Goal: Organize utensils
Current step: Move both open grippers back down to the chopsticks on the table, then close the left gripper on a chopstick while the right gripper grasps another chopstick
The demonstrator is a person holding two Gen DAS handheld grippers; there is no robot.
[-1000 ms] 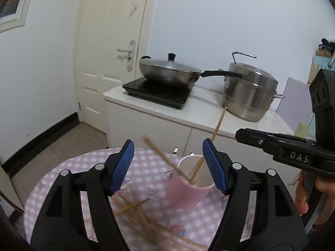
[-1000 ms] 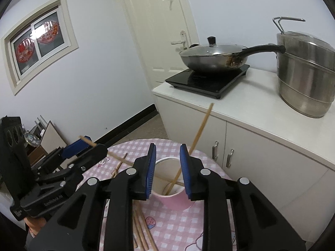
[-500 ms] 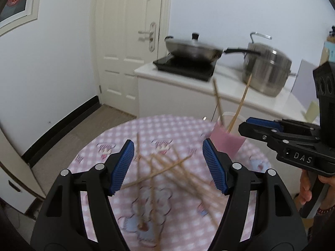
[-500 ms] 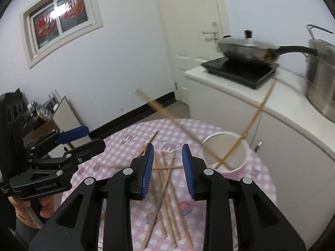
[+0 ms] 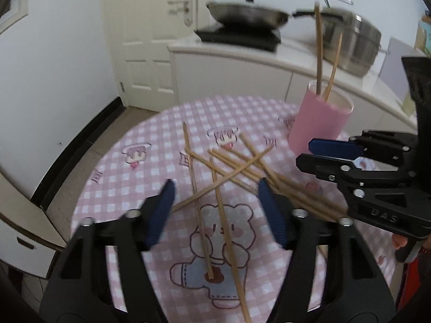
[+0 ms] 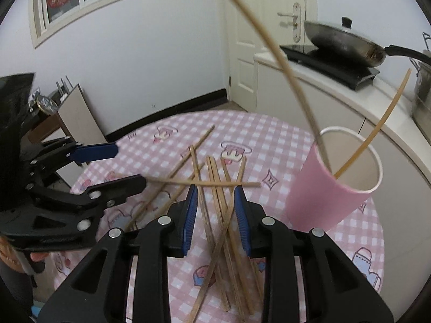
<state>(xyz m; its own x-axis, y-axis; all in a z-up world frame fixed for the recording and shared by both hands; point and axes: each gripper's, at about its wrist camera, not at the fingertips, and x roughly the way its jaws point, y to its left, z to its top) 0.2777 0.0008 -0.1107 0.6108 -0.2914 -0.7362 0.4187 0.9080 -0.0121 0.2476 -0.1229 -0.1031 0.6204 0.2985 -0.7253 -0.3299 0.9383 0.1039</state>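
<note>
I have both tongs over the round tabletop (image 5: 150,145) with its pink checked cloth. My left tongs (image 5: 215,210) stand wide apart with nothing between them, hanging above the pile of loose chopsticks (image 5: 229,169) that lie crossed over one another in the middle of the cloth. My right tongs (image 6: 215,215) are parted by a narrower gap, also holding nothing; several sticks of the pile (image 6: 218,196) show through that gap, though I cannot tell whether the blue pads touch them.

The pink cup (image 5: 320,123) stands near the far right edge of the tabletop, well apart from the left tongs and just beyond the right ones. From the right wrist view the cup (image 6: 331,188) appears tilted, which may be lens distortion. Two chopsticks (image 5: 324,53) stand inside it, leaning against the rim: one runs up to the left, the other up to the right.

Behind the tabletop I see a white counter (image 5: 242,53) carrying a lidded pan (image 5: 247,13) on a black cooktop (image 5: 239,36) and a steel pot (image 5: 353,43). A white door (image 5: 150,35) is to the left of it.
</note>
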